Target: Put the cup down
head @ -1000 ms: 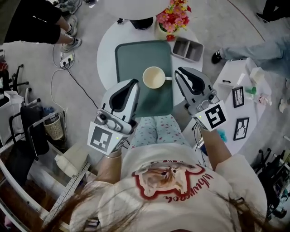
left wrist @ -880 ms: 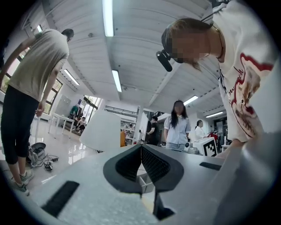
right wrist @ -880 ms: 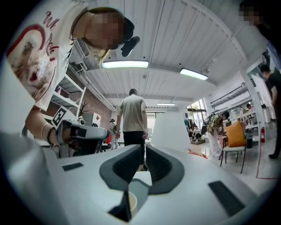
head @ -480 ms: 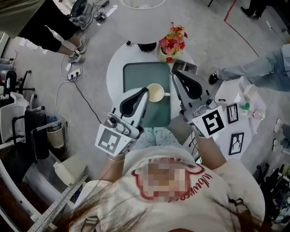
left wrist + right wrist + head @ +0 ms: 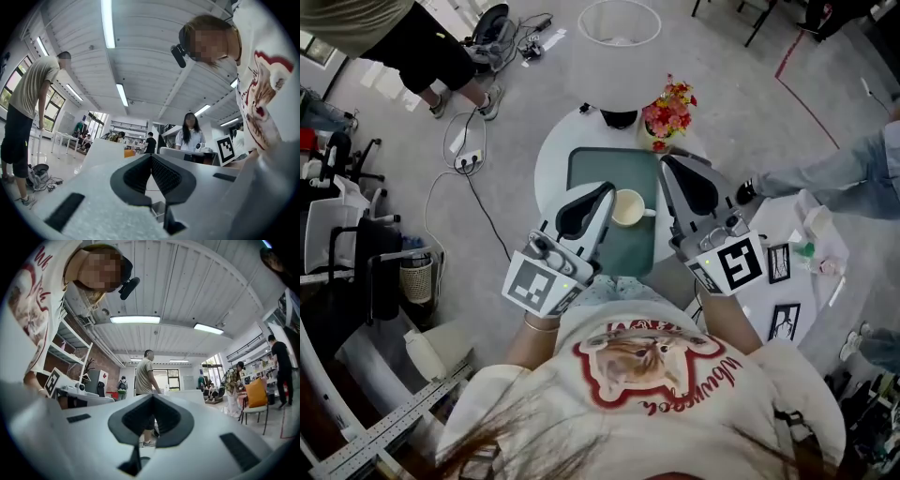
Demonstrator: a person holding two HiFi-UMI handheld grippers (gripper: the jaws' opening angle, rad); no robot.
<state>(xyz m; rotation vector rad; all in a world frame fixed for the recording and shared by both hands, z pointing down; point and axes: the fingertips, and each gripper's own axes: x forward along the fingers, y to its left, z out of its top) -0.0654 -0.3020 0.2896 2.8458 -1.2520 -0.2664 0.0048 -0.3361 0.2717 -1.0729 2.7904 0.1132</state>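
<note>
Cup (image 5: 627, 207) stands on the tray (image 5: 589, 169) already, so left gripper (image 5: 607, 187) and right gripper (image 5: 667, 161), jaws pressed together on nothing, should just draw back without nudging it.

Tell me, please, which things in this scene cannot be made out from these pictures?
- Cup: head view, too small to tell whether it holds anything.
- Tray: head view, its sides partly covered by the left gripper and right gripper.
- Table: absent from both gripper views, which point up into the room.
</note>
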